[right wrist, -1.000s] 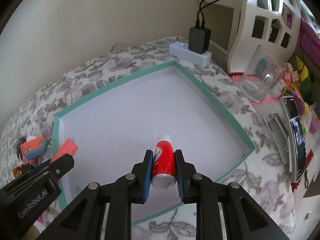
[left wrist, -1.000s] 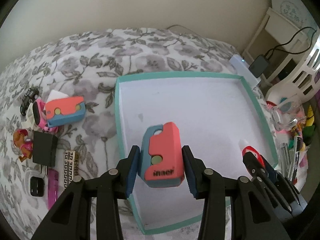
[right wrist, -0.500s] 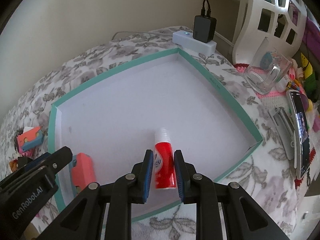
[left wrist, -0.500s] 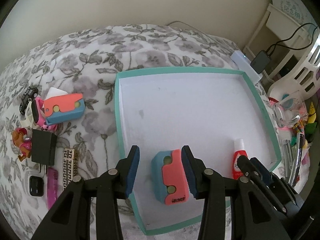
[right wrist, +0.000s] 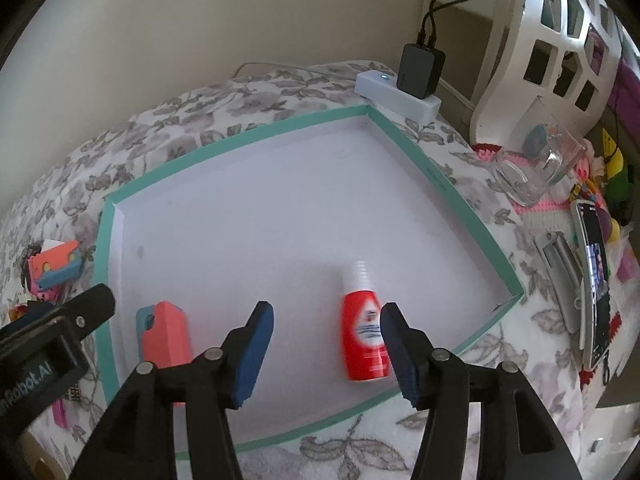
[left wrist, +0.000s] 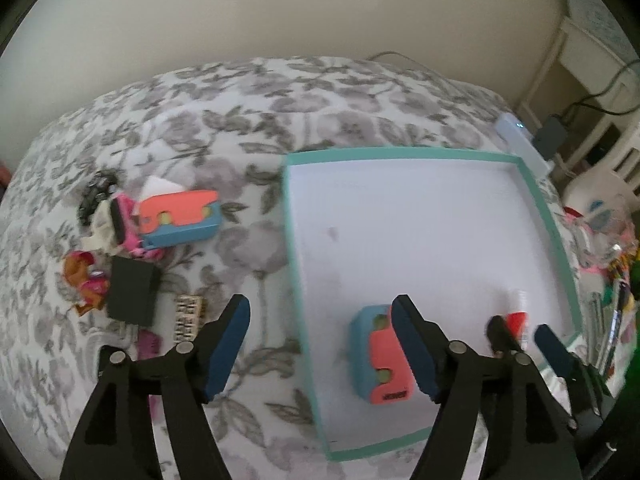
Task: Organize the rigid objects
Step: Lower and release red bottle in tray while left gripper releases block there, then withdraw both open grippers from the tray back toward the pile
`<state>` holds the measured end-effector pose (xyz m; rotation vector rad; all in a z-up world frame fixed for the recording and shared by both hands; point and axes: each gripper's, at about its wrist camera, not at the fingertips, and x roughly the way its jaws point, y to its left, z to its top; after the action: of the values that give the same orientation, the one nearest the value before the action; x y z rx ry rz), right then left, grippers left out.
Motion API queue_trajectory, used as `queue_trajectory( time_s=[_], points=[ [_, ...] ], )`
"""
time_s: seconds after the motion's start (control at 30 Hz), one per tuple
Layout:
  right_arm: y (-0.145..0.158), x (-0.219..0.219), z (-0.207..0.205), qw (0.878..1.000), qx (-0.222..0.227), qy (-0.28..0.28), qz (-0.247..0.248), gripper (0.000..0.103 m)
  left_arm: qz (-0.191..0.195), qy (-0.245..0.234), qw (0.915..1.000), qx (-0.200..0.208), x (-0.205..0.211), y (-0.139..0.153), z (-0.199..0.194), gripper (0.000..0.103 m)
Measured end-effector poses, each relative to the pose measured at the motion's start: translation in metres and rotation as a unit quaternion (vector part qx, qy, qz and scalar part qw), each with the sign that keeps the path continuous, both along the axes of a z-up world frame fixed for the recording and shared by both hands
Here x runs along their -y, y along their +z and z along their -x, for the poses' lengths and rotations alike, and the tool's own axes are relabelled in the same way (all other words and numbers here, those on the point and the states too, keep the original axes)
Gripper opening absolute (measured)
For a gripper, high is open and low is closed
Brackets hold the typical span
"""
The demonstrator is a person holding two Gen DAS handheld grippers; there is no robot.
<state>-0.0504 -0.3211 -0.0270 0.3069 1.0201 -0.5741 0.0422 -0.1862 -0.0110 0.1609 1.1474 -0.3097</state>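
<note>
The coral-and-blue block lies flat on the white floor of the teal-rimmed tray, near the tray's near-left corner, just inside its left wall. My left gripper hangs over it with its jaws spread wide; they have just been opening, and the block rests by the inner face of the right finger, with the left finger out over the floral bedspread beyond the tray's left rim. No pad presses on the block.

The red bottle with the white cap lies on its side on the tray floor towards the near-right corner, cap pointing to the far wall. My right gripper is parted too, its jaws having just been opening; the bottle sits against the inside of the right finger, with clear floor between it and the left finger.

On the bedspread left of the tray a second coral-and-blue block lies among small clutter, with a black box just nearer than it. Beyond the tray's far-right corner a white power strip carries a black adapter. Off the right edge lie a clear glass and a phone.
</note>
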Motion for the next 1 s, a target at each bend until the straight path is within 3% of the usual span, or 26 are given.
queue_trajectory(
  time_s=[0.13,0.37,0.43,0.57,1.0],
  points=[
    [0.000,-0.003,-0.002,1.000,-0.003,0.006,0.008,0.067,-0.021,0.028,0.9994,0.000,-0.012,-0.004,-0.005,0.086],
    [-0.003,-0.006,-0.004,1.000,-0.001,0.017,0.010,0.082,-0.051,0.067,0.9964,-0.010,-0.028,-0.016,-0.013,0.089],
    [-0.003,-0.008,-0.005,1.000,0.000,0.021,0.011,0.088,-0.052,0.072,0.9959,-0.016,-0.032,-0.019,-0.014,0.099],
    [-0.003,-0.011,-0.007,0.999,0.005,0.031,0.007,0.103,-0.050,0.081,0.9952,-0.023,-0.037,-0.021,-0.017,0.100],
    [0.014,-0.020,-0.008,0.997,0.059,0.049,0.000,0.103,-0.048,0.115,0.9921,-0.017,-0.071,-0.001,-0.028,0.100]
  ],
)
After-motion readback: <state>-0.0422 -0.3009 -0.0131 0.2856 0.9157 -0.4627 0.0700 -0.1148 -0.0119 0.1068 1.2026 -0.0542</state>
